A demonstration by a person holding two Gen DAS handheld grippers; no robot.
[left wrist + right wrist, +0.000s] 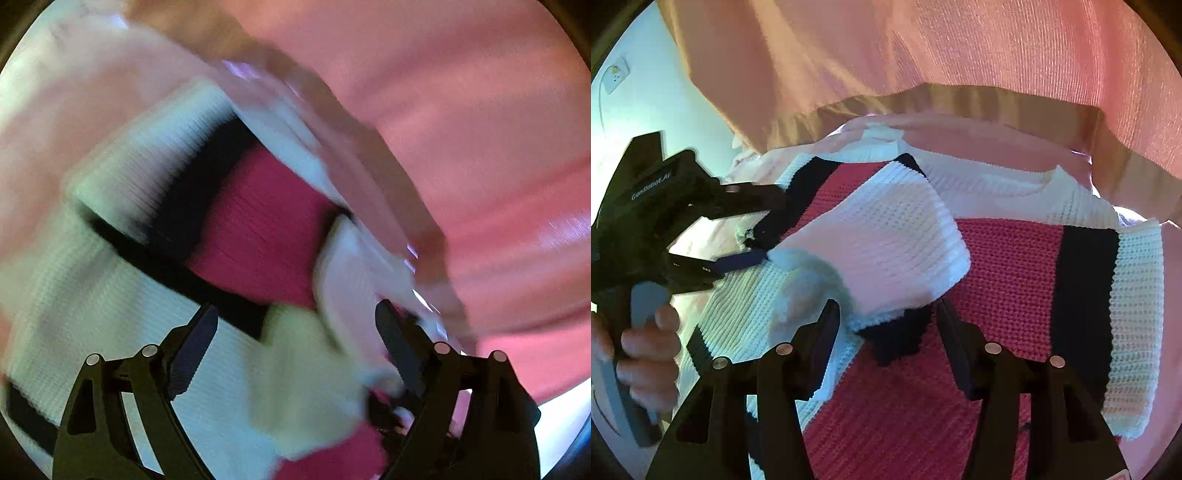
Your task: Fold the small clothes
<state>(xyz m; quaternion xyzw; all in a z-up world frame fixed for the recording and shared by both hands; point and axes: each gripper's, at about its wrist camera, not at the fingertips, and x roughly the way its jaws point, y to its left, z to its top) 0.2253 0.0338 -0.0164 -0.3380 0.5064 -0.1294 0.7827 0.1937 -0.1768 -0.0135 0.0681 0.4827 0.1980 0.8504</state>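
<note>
A small knitted sweater (1004,302), in white, black and deep pink blocks, lies spread flat on a pink cloth (960,48), a layout that suits folding. One sleeve (886,240) is laid across the sweater's pink middle, which looks like the first fold of the job.

The right claw (886,332) stands partly apart with nothing pinched. The sleeve's lower edge lies just beyond its tips, and the sweater's pink middle lies under it. I judge that it has let the sleeve go there.

The left claw (753,225) reaches in at the sweater's far side, near the black band. A hand (642,350) grips its handle. Its own view is blurred: its jaws gape wide, with white knit lying loose between them, unpinched.
</note>
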